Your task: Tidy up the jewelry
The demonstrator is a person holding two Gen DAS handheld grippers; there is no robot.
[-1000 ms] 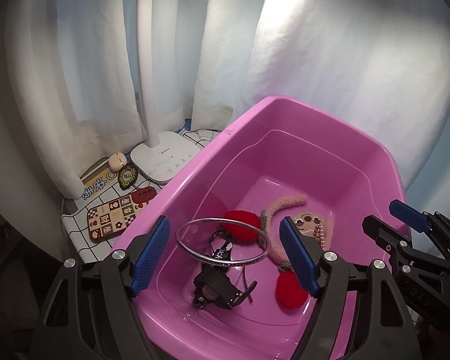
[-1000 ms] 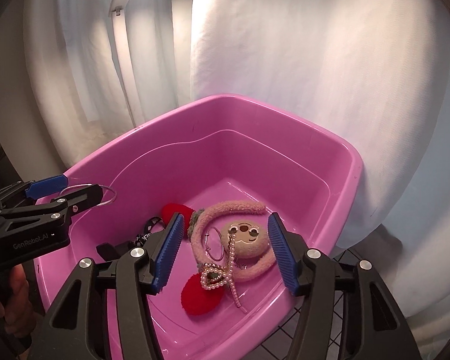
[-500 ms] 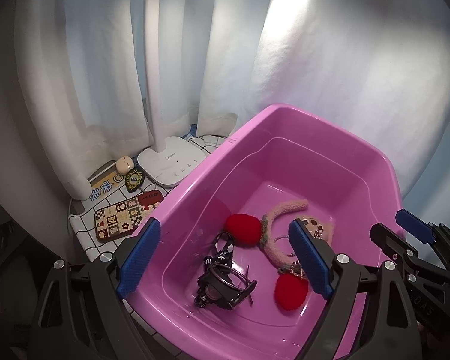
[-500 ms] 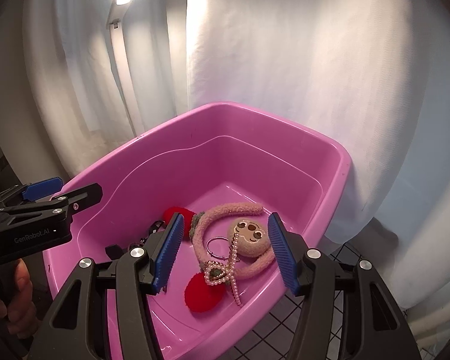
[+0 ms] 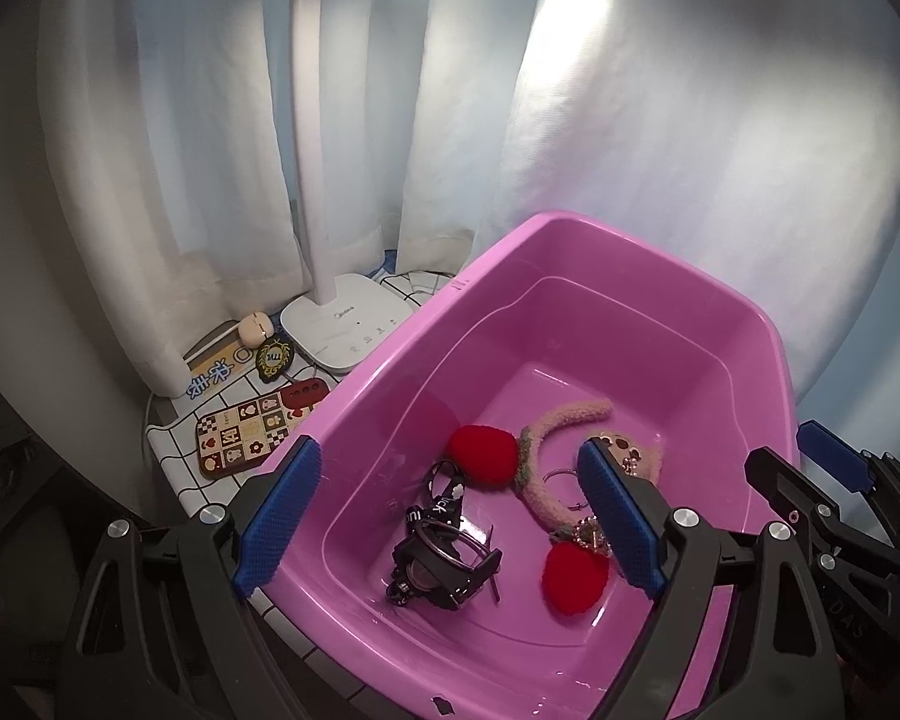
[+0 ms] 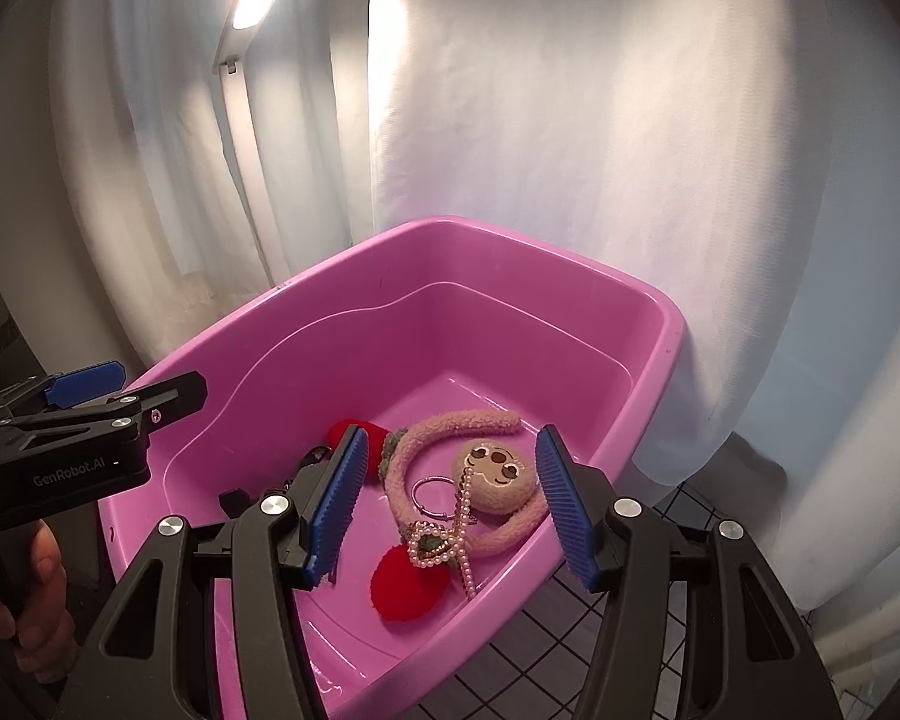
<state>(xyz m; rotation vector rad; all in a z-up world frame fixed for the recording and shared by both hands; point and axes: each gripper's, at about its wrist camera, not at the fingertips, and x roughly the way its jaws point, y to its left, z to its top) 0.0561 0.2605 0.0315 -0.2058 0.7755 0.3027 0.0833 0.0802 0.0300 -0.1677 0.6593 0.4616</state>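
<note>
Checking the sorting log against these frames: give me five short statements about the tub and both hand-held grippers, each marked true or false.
1. The left hand-held gripper is open and holds nothing. True.
2. The pearl necklace lies on the table outside the pink tub. False: it lies inside the tub, draped over the plush headband.
3. The right hand-held gripper is clamped on a bangle. False: it is open and empty.
4. A white lamp base stands beside the tub. True.
5. The tub holds two red pom-poms. True.

Glossy plastic tub (image 5: 570, 276) — fuzzy cloth headband (image 6: 450, 426)
</note>
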